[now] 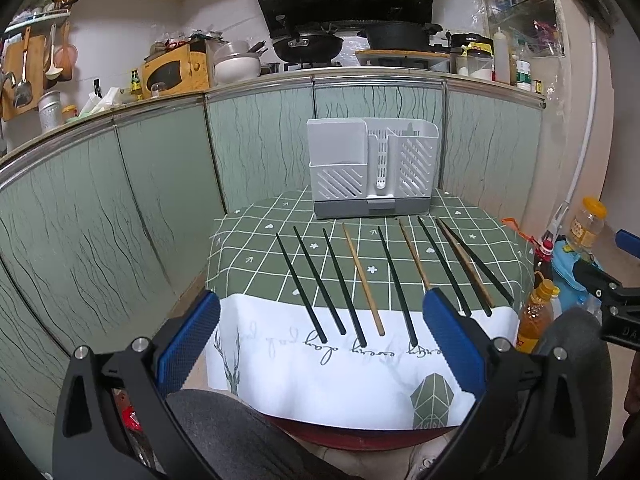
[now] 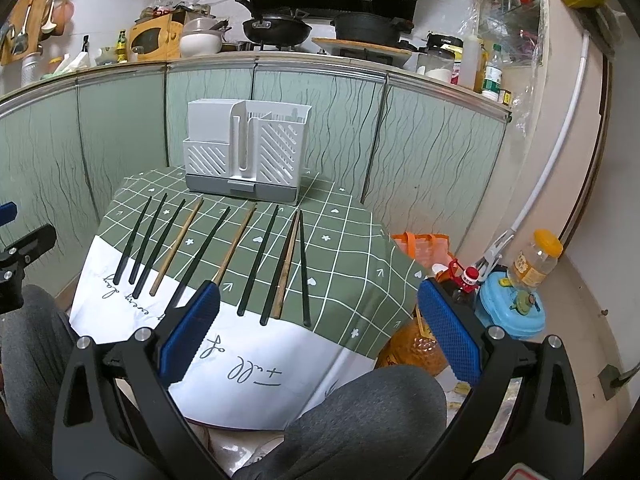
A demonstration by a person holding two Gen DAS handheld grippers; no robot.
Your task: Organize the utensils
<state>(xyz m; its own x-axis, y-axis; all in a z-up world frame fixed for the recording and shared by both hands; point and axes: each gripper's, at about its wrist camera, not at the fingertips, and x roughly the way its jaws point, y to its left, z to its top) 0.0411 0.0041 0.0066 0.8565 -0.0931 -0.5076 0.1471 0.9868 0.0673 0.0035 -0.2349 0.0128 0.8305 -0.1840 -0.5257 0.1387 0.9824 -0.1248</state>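
Several chopsticks lie side by side on a small table with a green checked cloth (image 1: 260,272) (image 2: 352,280). Most are black chopsticks (image 1: 301,288) (image 2: 133,240); a few are wooden chopsticks (image 1: 363,279) (image 2: 177,247). Behind them, at the table's far edge, stands a white slotted utensil holder (image 1: 372,168) (image 2: 246,156) on a grey base, with nothing seen inside. My left gripper (image 1: 322,296) hovers open over the near edge of the table, holding nothing. My right gripper (image 2: 319,285) is also open and empty, above the row's right end.
Green cabinet fronts (image 1: 160,184) close in the table behind and on the left. On the floor to the right stand an orange bottle (image 1: 536,312), a yellow-lidded jar (image 2: 536,258), a blue container (image 2: 512,308) and an orange bag (image 2: 424,246). The person's grey-clad knees (image 2: 360,412) are below.
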